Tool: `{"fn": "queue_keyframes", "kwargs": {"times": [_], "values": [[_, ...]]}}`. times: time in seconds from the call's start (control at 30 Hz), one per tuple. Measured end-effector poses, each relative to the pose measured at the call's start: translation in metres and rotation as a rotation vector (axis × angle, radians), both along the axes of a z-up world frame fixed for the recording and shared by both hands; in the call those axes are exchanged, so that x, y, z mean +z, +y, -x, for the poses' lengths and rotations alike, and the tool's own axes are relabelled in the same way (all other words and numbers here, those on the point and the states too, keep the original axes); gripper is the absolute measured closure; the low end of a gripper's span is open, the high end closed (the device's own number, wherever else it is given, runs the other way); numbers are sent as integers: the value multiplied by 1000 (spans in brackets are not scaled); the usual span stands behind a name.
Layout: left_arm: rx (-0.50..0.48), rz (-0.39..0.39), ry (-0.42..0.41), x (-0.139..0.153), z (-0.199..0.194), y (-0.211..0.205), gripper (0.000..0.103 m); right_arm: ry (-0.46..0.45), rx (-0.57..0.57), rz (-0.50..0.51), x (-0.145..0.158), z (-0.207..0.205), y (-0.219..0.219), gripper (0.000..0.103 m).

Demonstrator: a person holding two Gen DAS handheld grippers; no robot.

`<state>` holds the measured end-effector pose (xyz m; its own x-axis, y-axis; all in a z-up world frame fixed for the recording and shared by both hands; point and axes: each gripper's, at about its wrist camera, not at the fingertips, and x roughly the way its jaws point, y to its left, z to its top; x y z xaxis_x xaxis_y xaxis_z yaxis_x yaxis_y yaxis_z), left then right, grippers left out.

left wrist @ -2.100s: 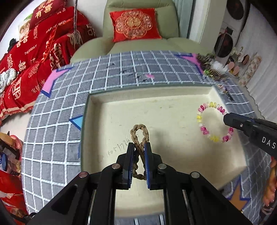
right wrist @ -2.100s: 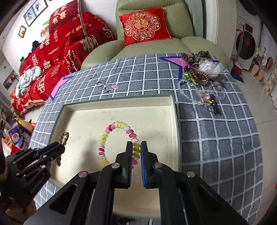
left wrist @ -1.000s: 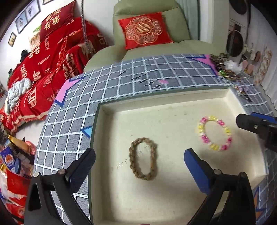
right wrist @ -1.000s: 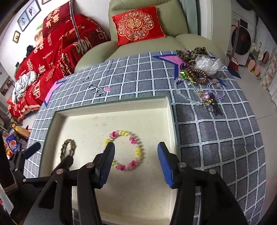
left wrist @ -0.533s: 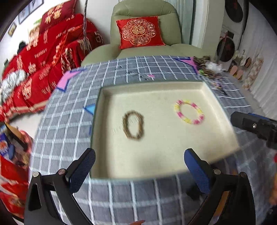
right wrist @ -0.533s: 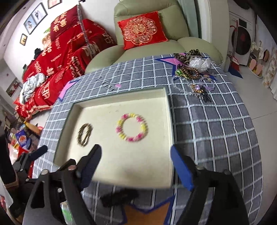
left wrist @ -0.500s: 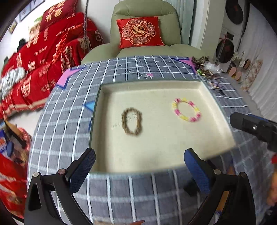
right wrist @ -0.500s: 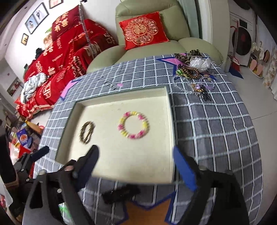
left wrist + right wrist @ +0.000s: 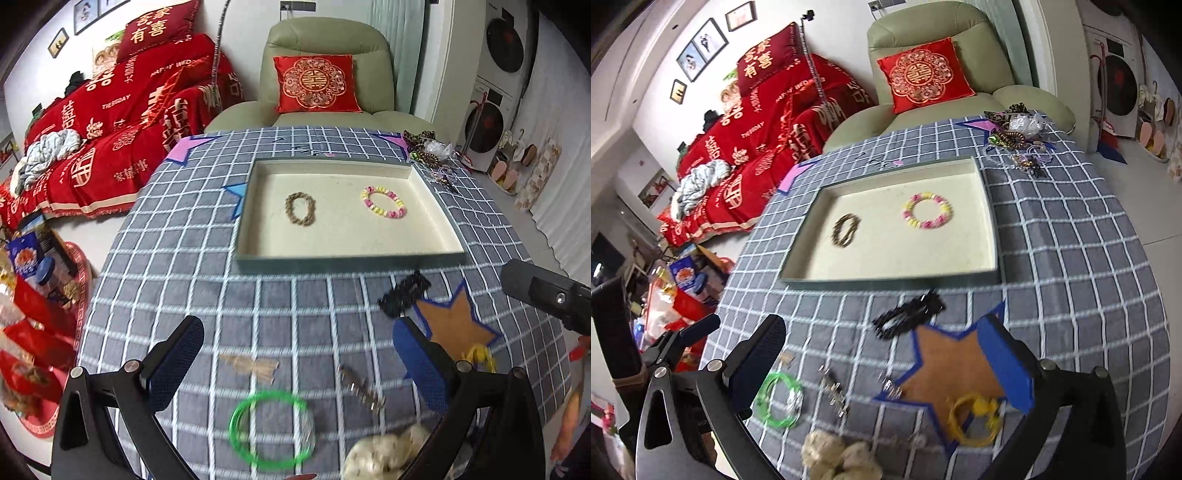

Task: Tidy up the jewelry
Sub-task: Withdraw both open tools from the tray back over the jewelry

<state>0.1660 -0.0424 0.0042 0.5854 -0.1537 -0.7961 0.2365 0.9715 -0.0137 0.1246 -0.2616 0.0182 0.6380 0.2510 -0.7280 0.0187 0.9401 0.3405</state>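
Note:
A cream tray (image 9: 343, 258) (image 9: 886, 282) sits on the grey checked tablecloth. In it lie a brown braided bracelet (image 9: 300, 208) (image 9: 845, 230) and a pink-yellow bead bracelet (image 9: 383, 201) (image 9: 926, 215). My left gripper (image 9: 295, 365) is open and empty, held above the near cloth over a green bangle (image 9: 271, 430) (image 9: 779, 404). My right gripper (image 9: 882, 365) is open and empty above an orange star patch (image 9: 955, 363). Near it lie a yellow ring band (image 9: 975, 415), a black bead bracelet (image 9: 908, 319) (image 9: 404, 293) and a silver chain piece (image 9: 360, 387).
A pile of loose jewelry (image 9: 1015, 136) (image 9: 424, 151) lies at the table's far right corner. A cream scrunchie (image 9: 838, 459) (image 9: 384, 456) lies at the near edge. A tan bow (image 9: 251, 365) lies on the cloth. A green armchair with a red cushion (image 9: 317, 83) stands behind the table.
Both grippers let go of their bracelets in the tray, opened wide and pulled back toward the near side of the table. More loose jewelry on the near cloth has come into view.

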Motion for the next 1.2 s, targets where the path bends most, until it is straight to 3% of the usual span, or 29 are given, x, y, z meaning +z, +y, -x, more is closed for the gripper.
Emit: {"fn": "queue_keyframes", "kwargs": {"times": [0.13,0.3,0.43,0.67,0.87,1.2], "values": [[59,-28,-15,-4,31,27,0,2,4,82,4,31,13,0],[115,-3,18,-19,58,59,0,30,-25,116,-7,69,10,0],[103,9,70,-37,76,68,0,64,-55,114,-21,93,3,0],[72,-15,85,-61,104,66,0,136,-110,134,-53,132,-13,0],[63,6,92,-67,107,67,0,171,-111,153,-73,150,-12,0],[69,14,95,-66,75,69,4,182,-87,207,-88,149,1,0]]}}
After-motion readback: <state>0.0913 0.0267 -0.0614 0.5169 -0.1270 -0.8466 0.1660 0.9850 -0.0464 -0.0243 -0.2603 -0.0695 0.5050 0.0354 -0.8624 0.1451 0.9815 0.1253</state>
